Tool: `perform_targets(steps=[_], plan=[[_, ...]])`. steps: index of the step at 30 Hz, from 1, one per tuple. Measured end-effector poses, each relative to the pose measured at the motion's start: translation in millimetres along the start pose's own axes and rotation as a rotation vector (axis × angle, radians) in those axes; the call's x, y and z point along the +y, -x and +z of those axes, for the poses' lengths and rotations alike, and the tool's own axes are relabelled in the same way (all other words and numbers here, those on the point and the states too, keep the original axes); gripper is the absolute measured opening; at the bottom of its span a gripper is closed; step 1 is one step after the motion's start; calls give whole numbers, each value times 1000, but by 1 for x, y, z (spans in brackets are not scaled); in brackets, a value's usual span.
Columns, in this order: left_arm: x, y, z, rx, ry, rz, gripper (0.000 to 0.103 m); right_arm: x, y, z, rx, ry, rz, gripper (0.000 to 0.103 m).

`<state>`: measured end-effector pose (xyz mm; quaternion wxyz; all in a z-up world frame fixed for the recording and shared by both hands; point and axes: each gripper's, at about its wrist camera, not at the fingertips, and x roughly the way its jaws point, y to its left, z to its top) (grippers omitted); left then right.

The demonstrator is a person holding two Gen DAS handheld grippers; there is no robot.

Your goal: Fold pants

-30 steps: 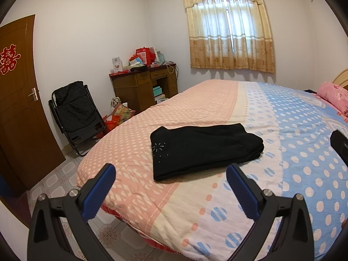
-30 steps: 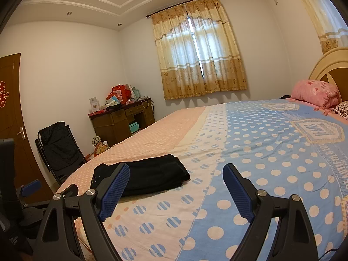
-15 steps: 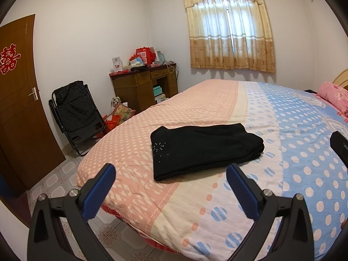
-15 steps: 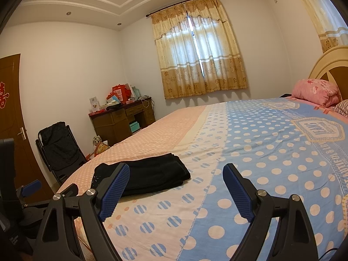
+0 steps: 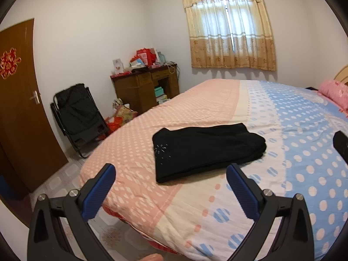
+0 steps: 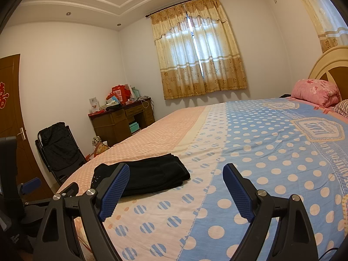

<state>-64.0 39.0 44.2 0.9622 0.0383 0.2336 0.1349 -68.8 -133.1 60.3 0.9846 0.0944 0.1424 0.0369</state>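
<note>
Black pants (image 5: 206, 150) lie folded into a flat rectangle on the bed's pink and cream quilt (image 5: 195, 100), near the foot corner. They also show in the right wrist view (image 6: 152, 177), partly behind my left finger. My left gripper (image 5: 170, 187) is open and empty, held back from the pants over the bed's edge. My right gripper (image 6: 176, 187) is open and empty, hovering over the quilt (image 6: 271, 152) to the right of the pants. The left gripper's body (image 6: 13, 184) shows at the left edge of the right wrist view.
A black folding chair (image 5: 78, 117) stands by the wall left of the bed, beside a brown door (image 5: 17, 100). A cluttered wooden desk (image 5: 145, 87) stands in the corner. A pink pillow (image 6: 315, 91) lies at the headboard. Tiled floor (image 5: 65, 174) lies beyond the bed's foot.
</note>
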Motion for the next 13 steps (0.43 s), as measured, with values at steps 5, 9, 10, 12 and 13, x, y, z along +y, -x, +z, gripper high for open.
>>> perform_targets(steps=[5, 9, 10, 12, 13], plan=[[-2, -3, 3, 22, 8, -11, 103, 0, 0, 0, -2, 0, -1, 89], [1, 1, 3, 3, 43, -56, 103, 0, 0, 0, -1, -1, -2, 89], [0, 2, 4, -3, 39, -50, 103, -1, 0, 0, -2, -2, -2, 89], [-2, 4, 5, -15, 22, -40, 103, -2, 1, 0, -2, -9, -8, 89], [-3, 5, 5, -19, 14, -37, 103, -2, 1, 0, -4, -11, -15, 89]])
